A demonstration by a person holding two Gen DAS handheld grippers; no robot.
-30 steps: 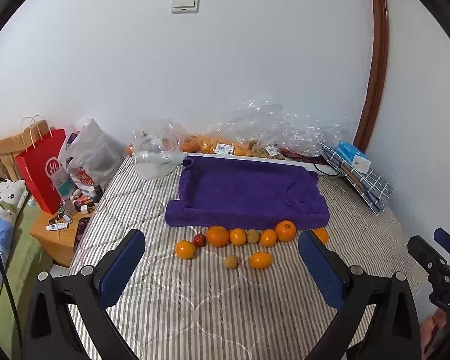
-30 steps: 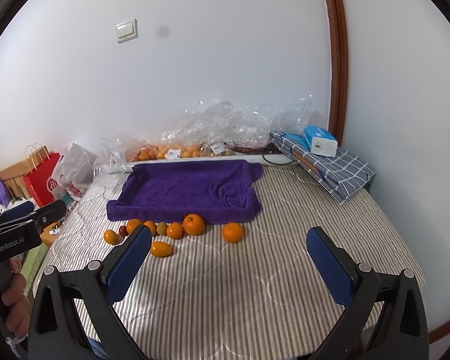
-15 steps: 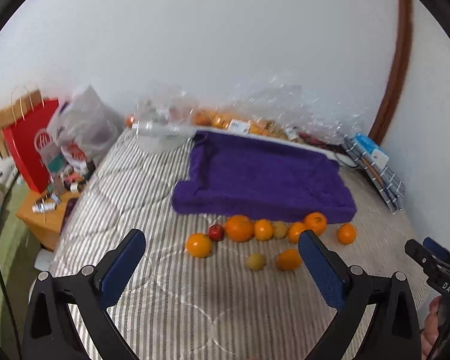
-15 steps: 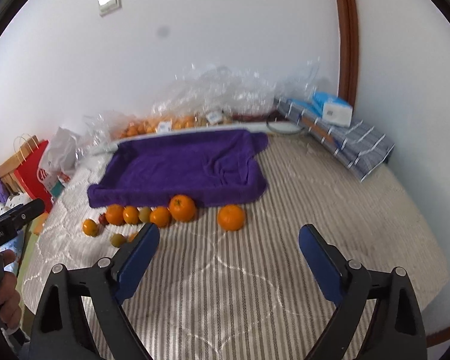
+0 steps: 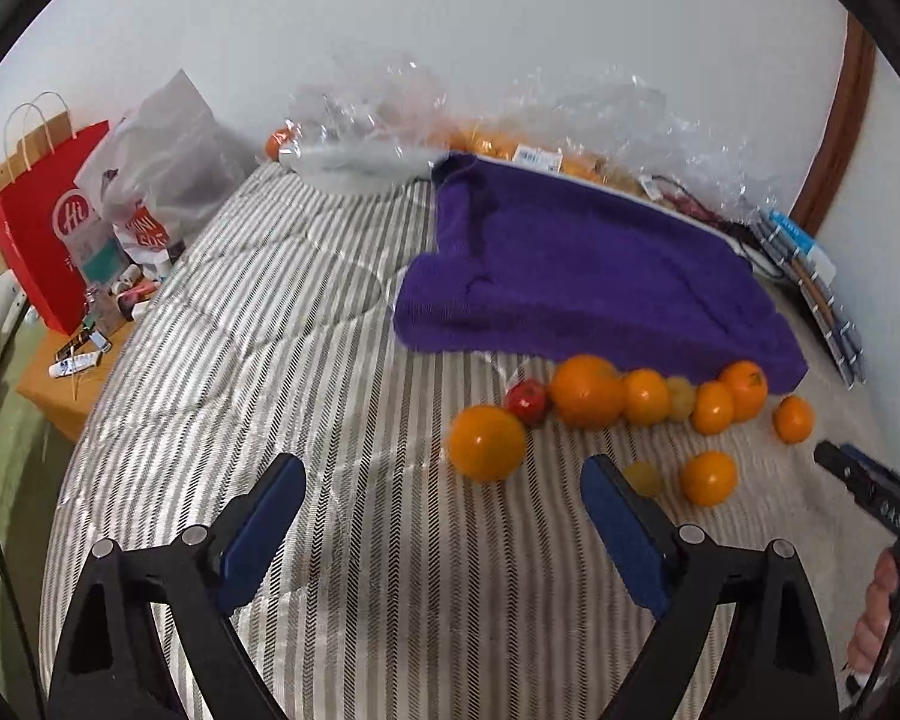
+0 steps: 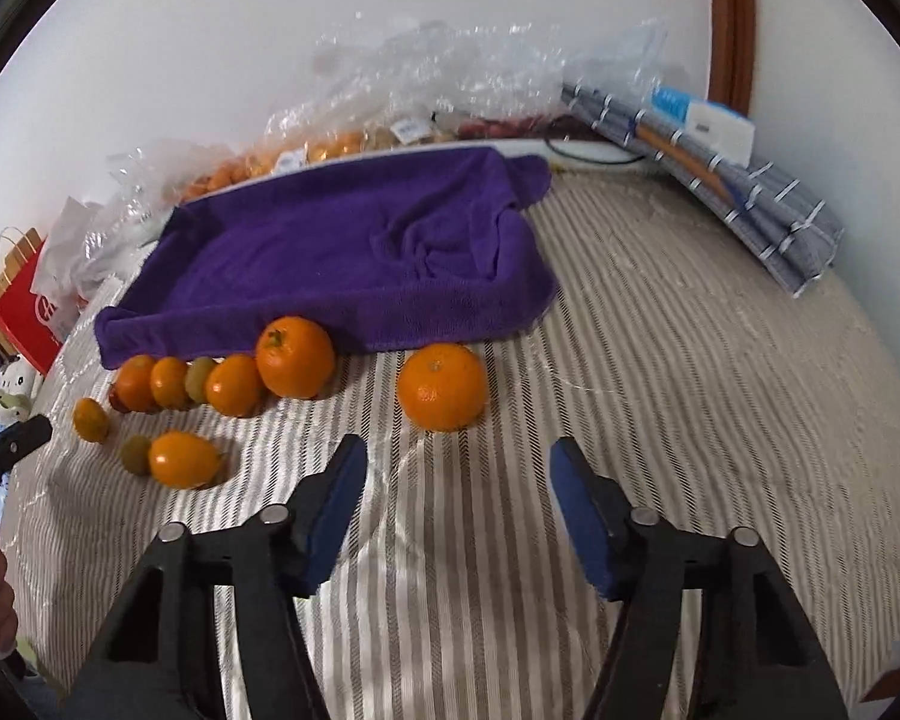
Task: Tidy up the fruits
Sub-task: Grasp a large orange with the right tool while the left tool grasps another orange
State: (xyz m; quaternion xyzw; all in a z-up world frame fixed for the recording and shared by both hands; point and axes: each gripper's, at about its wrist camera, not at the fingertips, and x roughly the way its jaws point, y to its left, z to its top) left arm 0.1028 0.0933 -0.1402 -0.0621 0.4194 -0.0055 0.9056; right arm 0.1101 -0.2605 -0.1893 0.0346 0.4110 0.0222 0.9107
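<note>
Several oranges, small yellow-green fruits and one red fruit (image 5: 527,401) lie in a row on the striped bed in front of a purple towel-lined tray (image 5: 576,276) (image 6: 354,258). My left gripper (image 5: 444,492) is open and empty, just short of the leftmost orange (image 5: 487,443). My right gripper (image 6: 456,474) is open and empty, just short of the rightmost orange (image 6: 443,395), which sits apart from the row. A large orange (image 6: 295,356) heads the row to its left.
Clear plastic bags of fruit (image 6: 426,90) lie along the wall behind the tray. A folded checked cloth with a blue-white box (image 6: 708,120) lies at the back right. A red paper bag (image 5: 48,240) and a cluttered nightstand (image 5: 72,360) stand left of the bed.
Both grippers have moved forward and down toward the fruit row; the fruits look much larger and closer. Both grippers stay open and empty.
</note>
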